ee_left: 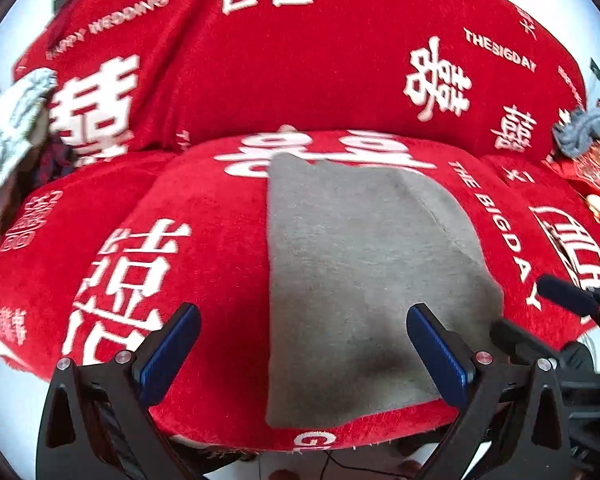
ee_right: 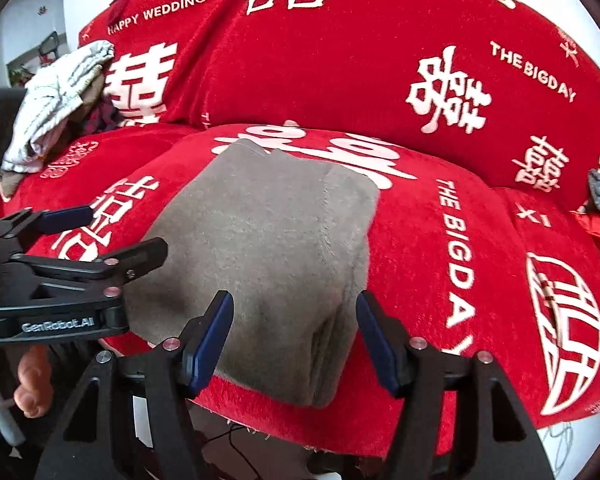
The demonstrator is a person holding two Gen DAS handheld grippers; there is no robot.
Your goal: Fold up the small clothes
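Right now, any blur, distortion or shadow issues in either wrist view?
Left wrist: red cover text smeared by motion blur, heavy fisheye bulge, dark shadow on the grey garment near edge. Right wrist: sharper, lettering readable, same bulge, black vignette corners.

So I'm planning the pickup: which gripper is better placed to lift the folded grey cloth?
Probably the right gripper: its open jaws frame the folded grey cloth's near edge; the left gripper sits off-centre.
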